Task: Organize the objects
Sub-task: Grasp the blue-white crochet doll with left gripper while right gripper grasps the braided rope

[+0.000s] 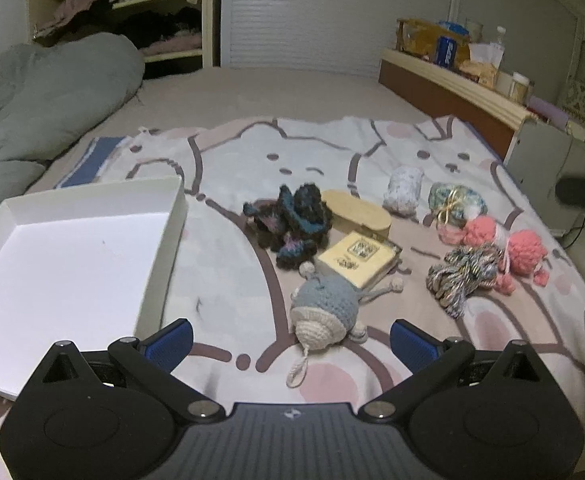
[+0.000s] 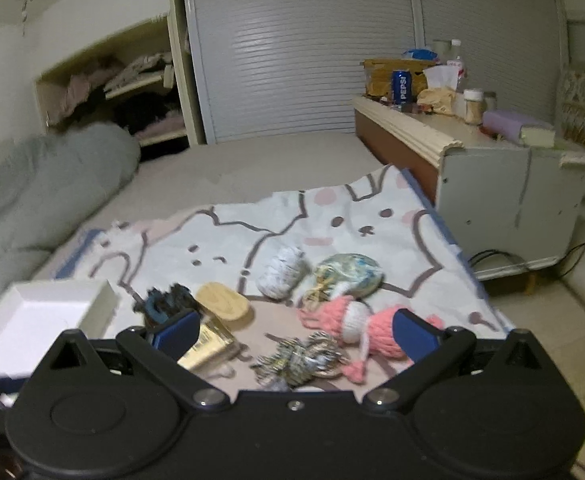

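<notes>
On the cat-print blanket [image 1: 228,280] lie several craft items. A grey-blue crochet toy [image 1: 324,304] rests just ahead of my open left gripper [image 1: 292,344], between its blue fingers. Beyond it are a dark crochet piece [image 1: 292,220], a wooden oval case [image 1: 358,210], a small yellow box [image 1: 356,258], a white yarn ball [image 1: 402,190], a mottled yarn bundle [image 1: 462,274] and pink crochet pieces [image 1: 504,248]. An empty white box [image 1: 64,264] sits at the left. My right gripper [image 2: 296,334] stands open above the mottled yarn bundle [image 2: 304,360] and pink crochet pieces [image 2: 356,324].
A grey-green duvet [image 1: 40,96] is bunched at the left. A low headboard shelf [image 2: 412,132] with a can, bottles and tissues runs along the right. Open wardrobe shelves [image 1: 132,12] stand behind. Cables [image 2: 492,258] lie on the floor at the right.
</notes>
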